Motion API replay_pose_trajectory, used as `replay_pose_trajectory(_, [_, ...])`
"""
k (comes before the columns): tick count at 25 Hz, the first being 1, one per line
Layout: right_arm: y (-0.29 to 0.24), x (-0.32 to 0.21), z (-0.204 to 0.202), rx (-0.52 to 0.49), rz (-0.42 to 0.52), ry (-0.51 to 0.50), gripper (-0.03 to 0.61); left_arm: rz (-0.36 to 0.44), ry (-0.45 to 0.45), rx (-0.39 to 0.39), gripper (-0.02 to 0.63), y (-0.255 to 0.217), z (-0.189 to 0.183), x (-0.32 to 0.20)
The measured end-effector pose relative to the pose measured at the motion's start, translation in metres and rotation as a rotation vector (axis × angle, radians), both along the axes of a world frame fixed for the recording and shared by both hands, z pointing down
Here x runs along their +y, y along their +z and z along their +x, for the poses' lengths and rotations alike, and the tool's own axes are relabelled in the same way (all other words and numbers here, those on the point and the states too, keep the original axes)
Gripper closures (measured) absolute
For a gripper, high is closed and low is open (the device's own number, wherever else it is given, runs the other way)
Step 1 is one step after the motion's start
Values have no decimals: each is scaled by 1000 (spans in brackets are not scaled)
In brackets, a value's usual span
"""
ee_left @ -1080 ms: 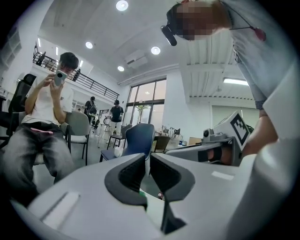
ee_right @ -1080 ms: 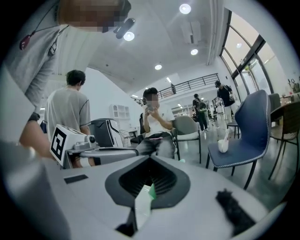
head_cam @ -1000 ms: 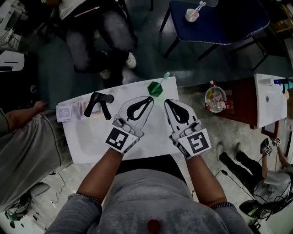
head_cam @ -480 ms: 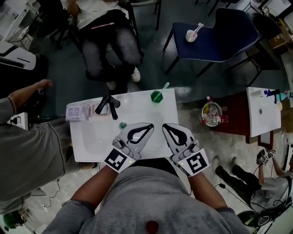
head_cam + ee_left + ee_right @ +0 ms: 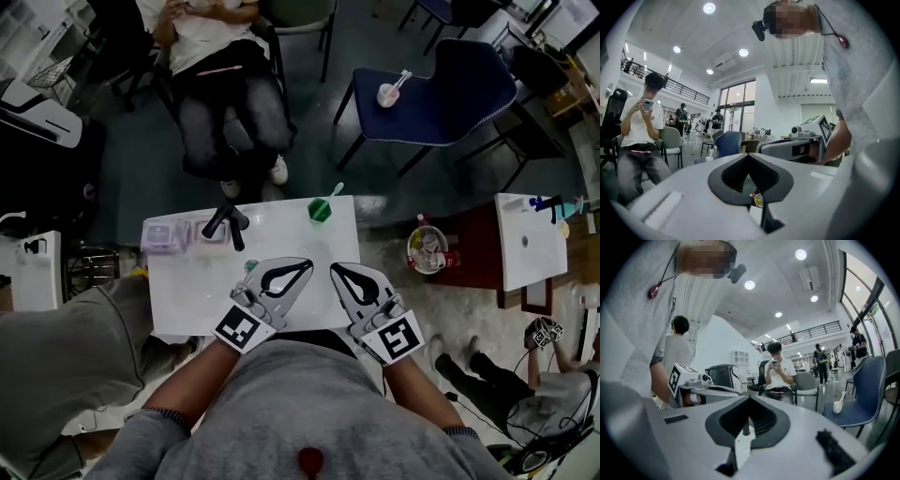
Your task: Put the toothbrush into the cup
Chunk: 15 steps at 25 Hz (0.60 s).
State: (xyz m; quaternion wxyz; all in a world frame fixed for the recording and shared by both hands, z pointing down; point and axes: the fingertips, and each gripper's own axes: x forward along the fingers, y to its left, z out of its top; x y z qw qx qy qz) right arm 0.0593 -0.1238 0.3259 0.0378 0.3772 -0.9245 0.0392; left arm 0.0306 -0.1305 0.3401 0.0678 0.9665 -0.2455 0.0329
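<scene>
Seen from the head camera, looking steeply down, a white counter (image 5: 187,291) stood in front of the person. One green cup (image 5: 320,209) sat at the counter's far edge, right of centre. One pale green toothbrush (image 5: 334,191) stood inside the cup, with its head slanting out toward the far right.

Two tools were held side by side over the counter's near edge, well apart from the cup. The cup lay beyond their tips, roughly between the two. The left tool (image 5: 305,266) had its jaws pressed together with nothing between them, as its own view also showed. The right tool (image 5: 336,272) was also pressed together and held nothing. Their tips pointed toward each other and lay near one another without touching.

At the counter's far left stood one black faucet (image 5: 228,221), with one clear purple-tinted box (image 5: 169,234) just beside it on the left.

Far beyond the counter, one blue chair (image 5: 441,84) carried a second cup, a white one (image 5: 387,94), with a pale toothbrush (image 5: 402,79) in it. One seated person (image 5: 225,75) was far to the left of the chair.
</scene>
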Motion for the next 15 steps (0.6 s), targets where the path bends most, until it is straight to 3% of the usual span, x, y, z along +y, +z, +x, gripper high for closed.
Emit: replay_pose_trajectory(15, [-13,-1,-3,-9,11,7,569,-1,14,5,609,-10,9,0])
